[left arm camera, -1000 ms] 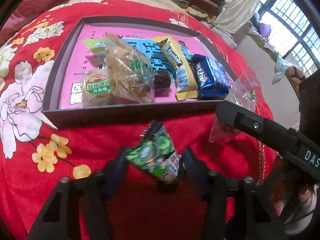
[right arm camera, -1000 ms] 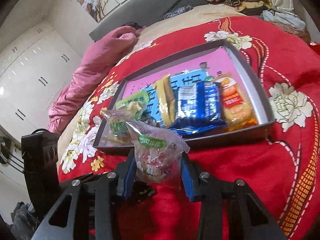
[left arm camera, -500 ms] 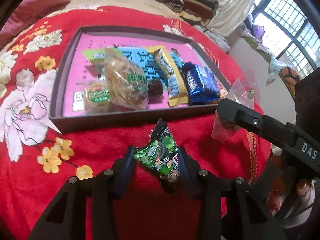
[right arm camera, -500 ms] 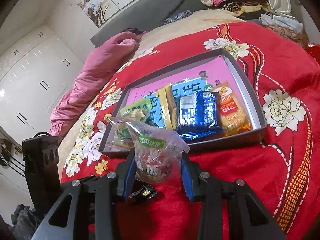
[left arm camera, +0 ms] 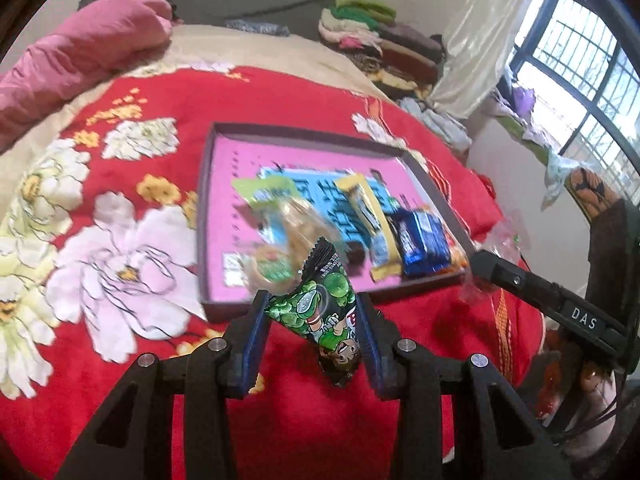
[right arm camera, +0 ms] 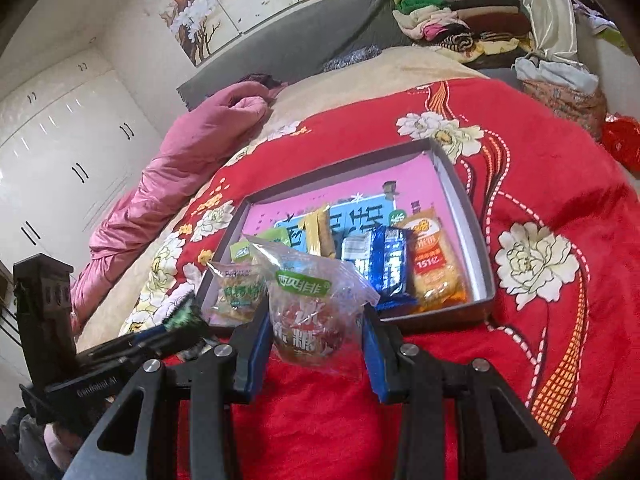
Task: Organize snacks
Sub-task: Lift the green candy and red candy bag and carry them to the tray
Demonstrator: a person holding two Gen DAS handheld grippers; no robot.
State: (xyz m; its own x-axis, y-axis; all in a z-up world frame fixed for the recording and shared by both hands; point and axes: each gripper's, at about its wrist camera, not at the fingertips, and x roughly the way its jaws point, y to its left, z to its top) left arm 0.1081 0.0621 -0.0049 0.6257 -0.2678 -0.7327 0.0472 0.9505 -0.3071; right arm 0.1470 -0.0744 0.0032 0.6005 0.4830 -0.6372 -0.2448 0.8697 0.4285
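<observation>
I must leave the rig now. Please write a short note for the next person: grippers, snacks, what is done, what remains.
Left gripper: shut on the green snack packet, held in front of the tray.
Right gripper: shut on the clear candy bag, also short of the tray.
Done: blue packet, orange packet and others lie in the tray.
Left: place both held snacks inside.

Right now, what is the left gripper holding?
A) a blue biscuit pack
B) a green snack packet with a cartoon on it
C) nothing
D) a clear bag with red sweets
B: in the left wrist view, the left gripper is clamped on the green snack packet; the clear bag is in the right gripper.
</observation>
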